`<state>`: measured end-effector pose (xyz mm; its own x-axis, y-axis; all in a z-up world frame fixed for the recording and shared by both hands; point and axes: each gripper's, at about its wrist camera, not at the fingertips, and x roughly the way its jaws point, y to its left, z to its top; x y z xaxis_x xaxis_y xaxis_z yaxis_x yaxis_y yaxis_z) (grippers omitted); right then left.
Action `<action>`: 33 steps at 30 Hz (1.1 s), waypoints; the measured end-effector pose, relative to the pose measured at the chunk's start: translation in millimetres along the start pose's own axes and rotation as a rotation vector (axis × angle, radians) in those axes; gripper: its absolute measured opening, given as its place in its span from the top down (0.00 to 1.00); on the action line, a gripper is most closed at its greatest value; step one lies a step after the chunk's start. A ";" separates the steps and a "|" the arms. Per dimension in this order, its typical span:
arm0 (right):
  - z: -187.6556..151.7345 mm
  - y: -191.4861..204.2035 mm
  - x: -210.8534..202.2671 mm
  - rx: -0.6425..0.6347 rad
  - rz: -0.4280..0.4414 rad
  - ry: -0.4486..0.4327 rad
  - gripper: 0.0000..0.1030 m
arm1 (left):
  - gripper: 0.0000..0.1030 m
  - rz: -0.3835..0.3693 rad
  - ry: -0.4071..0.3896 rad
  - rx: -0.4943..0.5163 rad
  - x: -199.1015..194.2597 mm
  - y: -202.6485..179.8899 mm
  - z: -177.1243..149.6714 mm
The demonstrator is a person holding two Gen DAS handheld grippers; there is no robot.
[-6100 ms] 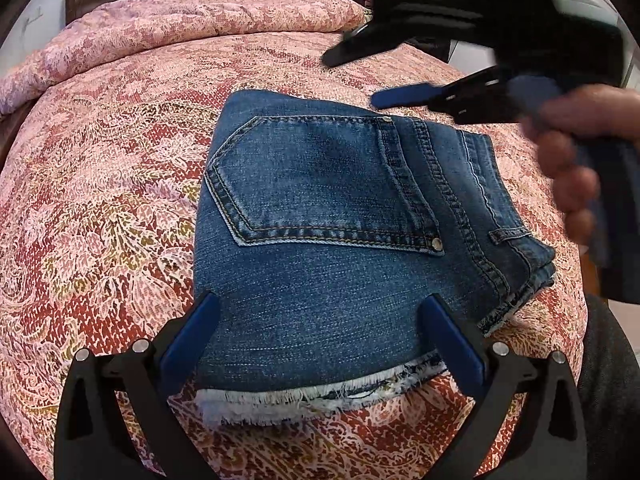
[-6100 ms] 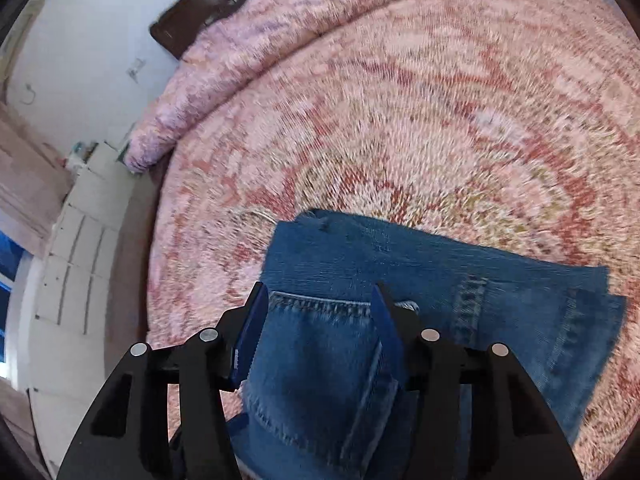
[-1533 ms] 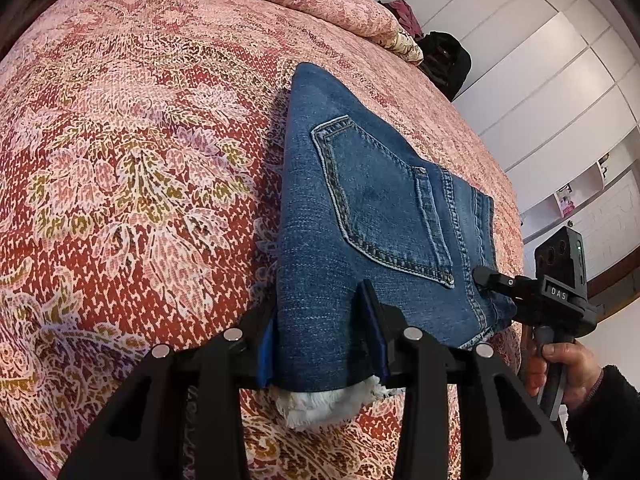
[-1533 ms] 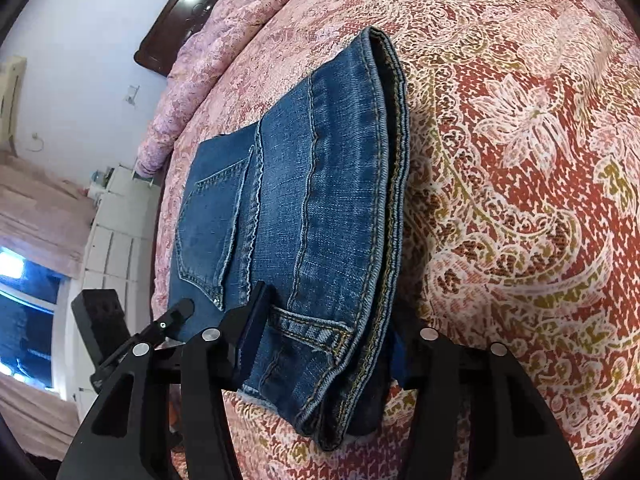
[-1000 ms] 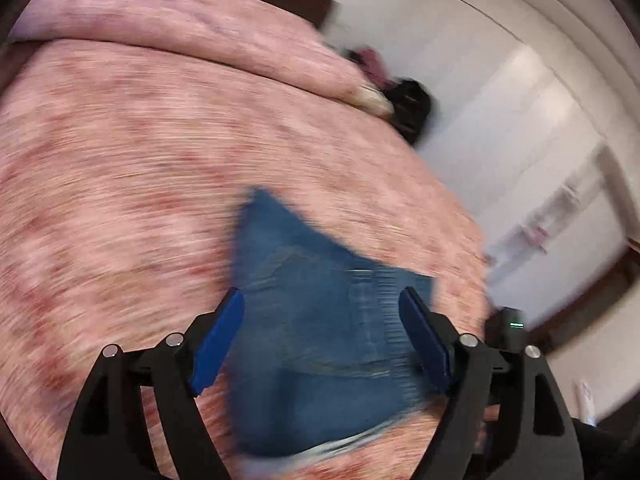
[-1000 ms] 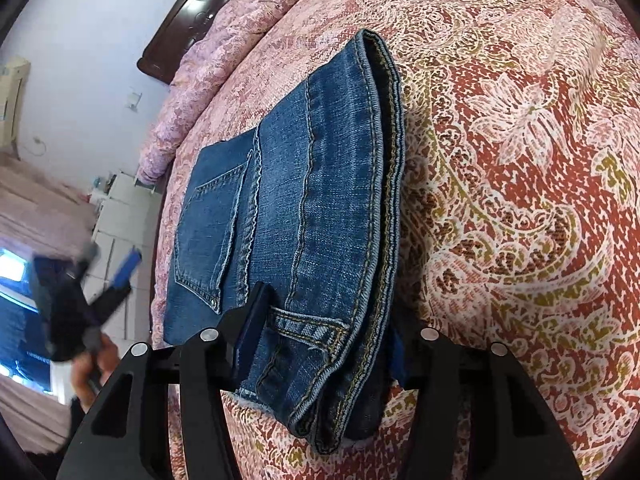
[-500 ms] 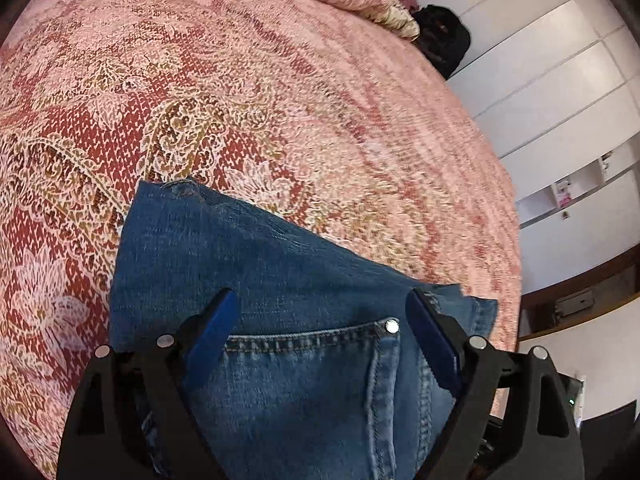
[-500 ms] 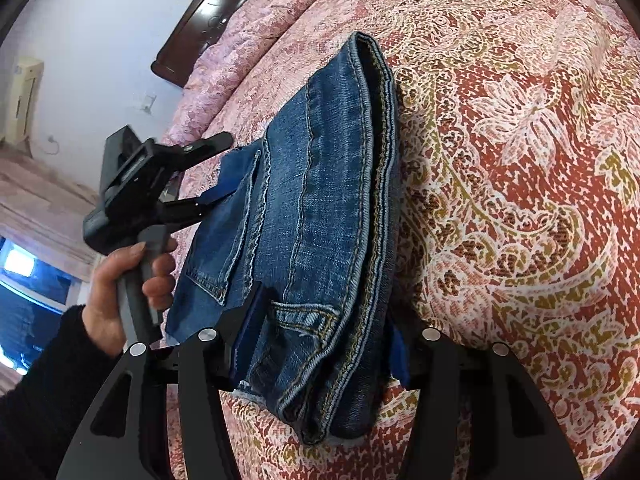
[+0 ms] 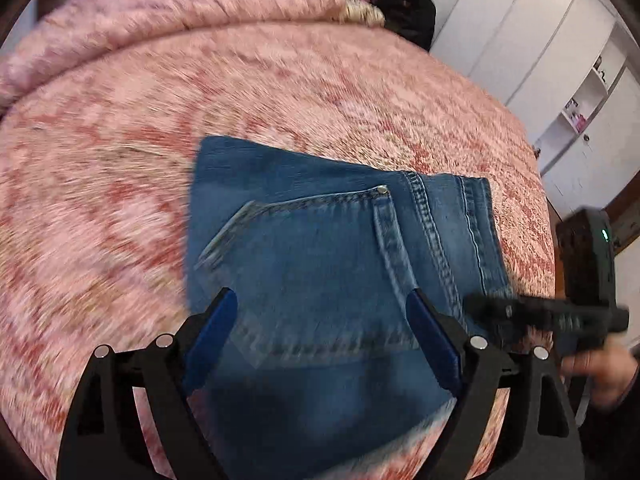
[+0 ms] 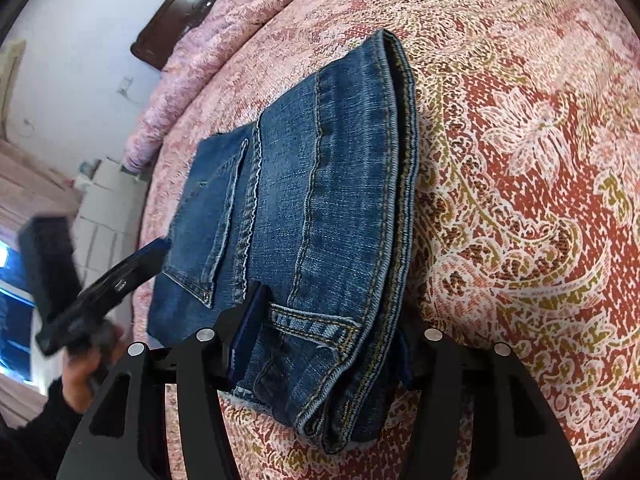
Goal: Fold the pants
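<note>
Blue jeans [image 9: 320, 240] lie folded into a thick rectangle on the bedspread, back pocket up. My left gripper [image 9: 320, 304] hovers over the near part of the fold, its jaws opening wide, and the pads do not press the denim. In the right wrist view it shows at the left edge as a blurred left gripper [image 10: 132, 268] beside the jeans [image 10: 320, 180]. My right gripper [image 10: 328, 332] is shut on the stacked waistband end; one blue pad bears on the belt loop, the other is hidden behind the denim.
A red and pink patterned bedspread [image 9: 280, 92] covers the bed. A rolled pink quilt [image 9: 180, 12] and dark headboard [image 10: 180, 12] lie at the far end. A black bag [image 9: 408, 12] and white cupboards [image 9: 520, 40] stand beyond. A person's hand [image 10: 88, 360] holds the left gripper.
The left gripper let go of the frayed edge, swung across above the jeans and spread its jaws. The right gripper kept its grip on the waistband end and barely moved.
</note>
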<state>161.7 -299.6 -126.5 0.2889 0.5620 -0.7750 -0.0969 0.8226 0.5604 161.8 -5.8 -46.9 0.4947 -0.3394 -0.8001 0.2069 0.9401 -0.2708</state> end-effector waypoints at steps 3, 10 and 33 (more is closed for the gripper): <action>-1.4 6.0 -0.6 -0.020 -0.051 0.005 0.47 | 0.07 0.036 -0.048 -0.094 -16.2 23.9 -10.9; 1.3 26.1 6.6 -0.090 -0.187 0.017 0.42 | 0.07 -0.122 0.070 -0.205 9.8 60.1 -17.5; -5.1 35.8 12.3 -0.212 -0.319 -0.031 0.19 | 0.67 -0.363 0.123 -0.315 21.0 77.1 -8.3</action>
<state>156.9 -262.8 -117.4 0.3651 0.2745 -0.8896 -0.1910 0.9573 0.2170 181.2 59.7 -89.0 0.3310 -0.6582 -0.6762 0.0731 0.7323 -0.6770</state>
